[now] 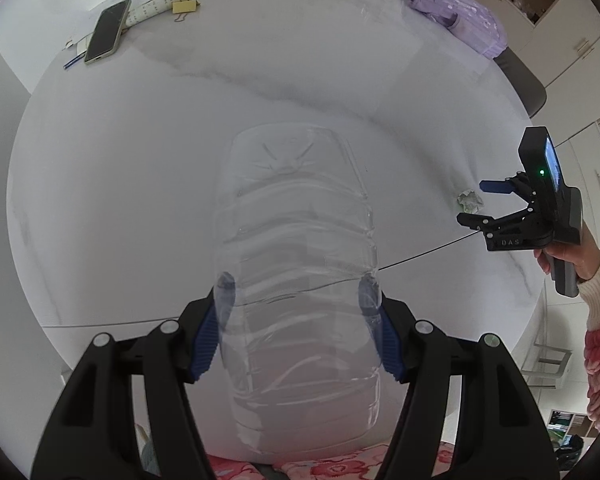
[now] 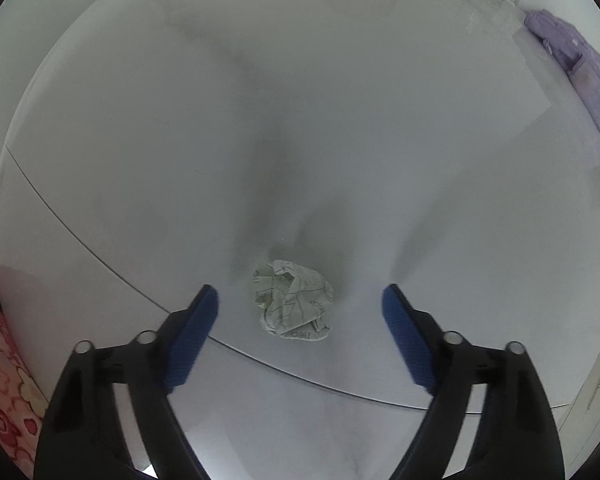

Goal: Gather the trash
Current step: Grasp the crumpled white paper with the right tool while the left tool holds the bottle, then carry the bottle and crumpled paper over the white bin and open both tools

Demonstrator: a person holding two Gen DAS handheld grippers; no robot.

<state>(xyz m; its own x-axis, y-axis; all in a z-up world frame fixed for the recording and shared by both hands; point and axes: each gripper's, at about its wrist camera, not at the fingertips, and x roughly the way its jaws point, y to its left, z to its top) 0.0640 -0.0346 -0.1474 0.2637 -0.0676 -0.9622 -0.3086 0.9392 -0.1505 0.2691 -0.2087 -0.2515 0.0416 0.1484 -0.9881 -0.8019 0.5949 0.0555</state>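
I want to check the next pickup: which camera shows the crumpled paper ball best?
The right wrist view: the crumpled paper ball lies large and centred on the table between the open right gripper. The left wrist view shows it only as a small scrap near that gripper.

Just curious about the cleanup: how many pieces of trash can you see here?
2: a clear plastic bottle gripped in the left tool, and a crumpled paper ball on the table between the open right tool's fingers. More may be hidden.
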